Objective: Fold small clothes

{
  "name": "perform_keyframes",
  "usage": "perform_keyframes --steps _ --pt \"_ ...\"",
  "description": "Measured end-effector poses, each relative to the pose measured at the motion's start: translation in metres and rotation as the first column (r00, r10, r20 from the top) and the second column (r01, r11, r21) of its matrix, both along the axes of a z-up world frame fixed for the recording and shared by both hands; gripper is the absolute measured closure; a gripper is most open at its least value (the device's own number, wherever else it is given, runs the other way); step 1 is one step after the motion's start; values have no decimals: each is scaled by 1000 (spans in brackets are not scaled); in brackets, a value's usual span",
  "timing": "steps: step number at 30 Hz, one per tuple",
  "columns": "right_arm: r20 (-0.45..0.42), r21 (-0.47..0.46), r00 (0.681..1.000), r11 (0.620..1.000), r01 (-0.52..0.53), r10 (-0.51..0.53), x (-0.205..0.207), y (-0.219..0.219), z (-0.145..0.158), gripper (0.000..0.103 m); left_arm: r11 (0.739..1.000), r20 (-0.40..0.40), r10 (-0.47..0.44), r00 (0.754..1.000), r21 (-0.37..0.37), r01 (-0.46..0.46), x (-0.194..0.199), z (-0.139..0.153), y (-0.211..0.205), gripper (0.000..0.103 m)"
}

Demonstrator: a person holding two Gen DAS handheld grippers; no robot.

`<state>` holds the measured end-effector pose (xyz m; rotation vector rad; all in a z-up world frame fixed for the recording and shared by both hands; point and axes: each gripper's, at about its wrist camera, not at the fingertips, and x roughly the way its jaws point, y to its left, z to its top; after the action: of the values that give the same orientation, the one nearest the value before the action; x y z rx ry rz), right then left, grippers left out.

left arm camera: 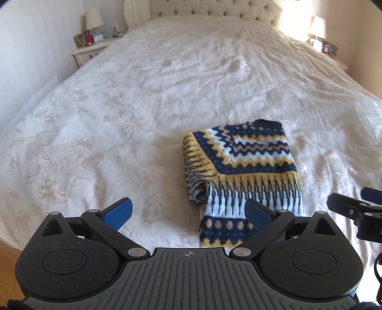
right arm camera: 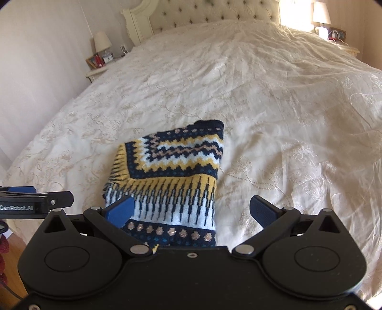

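This is a bedroom in a home. A wide bed under a wrinkled cream bedspread with pale floral embroidery fills the room, backed by a button-tufted cream headboard. On either side stands a cream-painted nightstand carrying a white-shaded table lamp with a small clock and framed pictures, and a strip of wooden floor shows at the near corner.
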<state>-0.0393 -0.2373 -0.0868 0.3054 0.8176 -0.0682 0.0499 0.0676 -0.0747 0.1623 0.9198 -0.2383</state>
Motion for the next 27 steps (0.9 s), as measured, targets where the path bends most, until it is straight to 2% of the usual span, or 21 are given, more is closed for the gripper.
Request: perform_keyframes --steps 7,11,18,27 --pt "41 -65 999 998 -22 25 -12 11 15 1 998 2 64 998 17 -64 -9 11 -1 2" --pt "62 -68 998 998 -13 17 -19 12 23 1 998 7 63 998 21 -63 -15 14 -1 2" --pt "-55 -113 997 992 50 -57 -19 14 24 1 999 -10 40 999 26 -40 -23 14 -4 2" --pt "-102 -85 994 996 34 -42 -23 19 22 1 997 -34 19 999 73 -16 -34 10 -5 2"
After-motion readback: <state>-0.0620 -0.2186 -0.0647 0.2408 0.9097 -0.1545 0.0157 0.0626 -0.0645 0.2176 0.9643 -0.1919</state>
